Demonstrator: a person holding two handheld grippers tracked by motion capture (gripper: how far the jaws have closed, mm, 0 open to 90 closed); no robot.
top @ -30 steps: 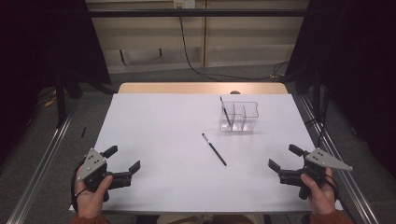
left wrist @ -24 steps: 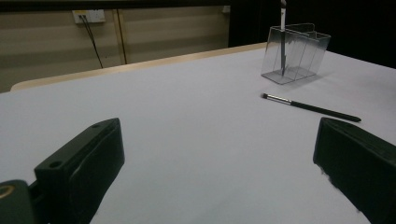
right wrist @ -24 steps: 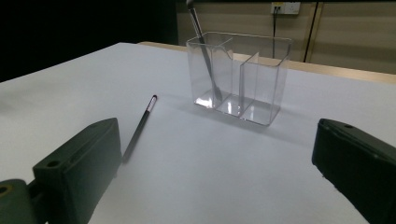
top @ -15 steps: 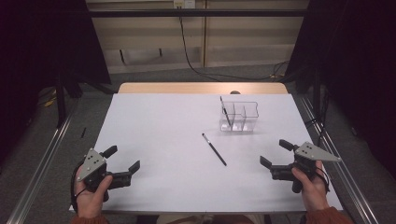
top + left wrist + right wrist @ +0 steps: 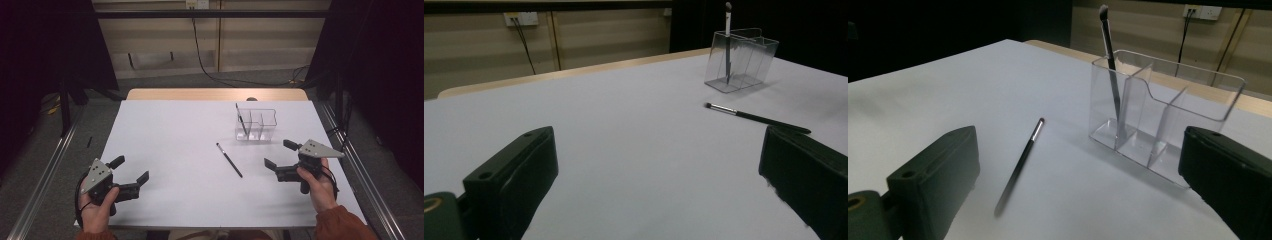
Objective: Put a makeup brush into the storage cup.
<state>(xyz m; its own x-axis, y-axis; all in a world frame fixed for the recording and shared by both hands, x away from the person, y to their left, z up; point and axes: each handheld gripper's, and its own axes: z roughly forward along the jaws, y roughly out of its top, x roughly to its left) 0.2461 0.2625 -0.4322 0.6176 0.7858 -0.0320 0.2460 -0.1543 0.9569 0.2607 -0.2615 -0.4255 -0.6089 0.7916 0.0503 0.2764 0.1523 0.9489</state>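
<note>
A thin black makeup brush lies flat near the middle of the white table. A clear plastic organiser with three compartments stands beyond it; a second brush stands upright in its left compartment. My right gripper is open, just right of the lying brush and in front of the organiser, holding nothing. My left gripper is open near the front left corner, far from the brushes.
A wooden strip edges the table's far side. Metal rails run along both sides. A cable hangs down the back wall. Dark curtains stand at left and right.
My right gripper has moved forward and left, from the front right corner toward the lying brush and the organiser. The left gripper has stayed put.
</note>
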